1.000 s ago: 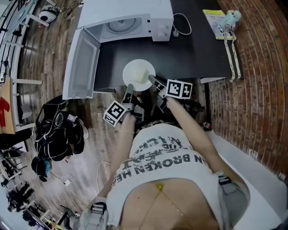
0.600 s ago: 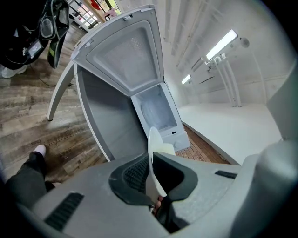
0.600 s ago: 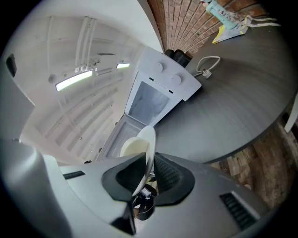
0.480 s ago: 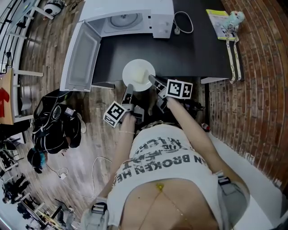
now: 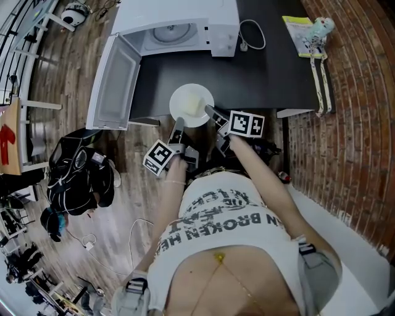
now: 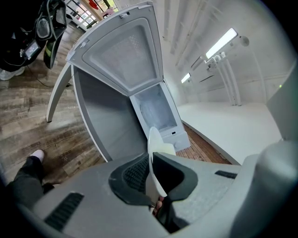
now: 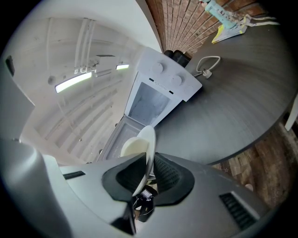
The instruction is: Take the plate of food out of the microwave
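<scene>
White and round, the plate (image 5: 192, 105) is sitting level over the near edge of the dark table (image 5: 259, 74). It is lying well clear of the microwave (image 5: 185, 18), whose door (image 5: 114, 83) is standing wide open to the left. Pale yellowish food (image 5: 196, 106) is lying on the plate as a low, smooth mound, leaving a bare white border around it.

The left gripper (image 5: 178, 123) is pinching the plate at its near-left edge. In the left gripper view the thin edge is running upright between the two jaws, which are pressing on it from both sides. The right gripper (image 5: 212, 113) is gripping the near-right edge, and its jaws are closing with the plate between them and in contact. Whether the plate's underside is touching the table cannot be told.
</scene>
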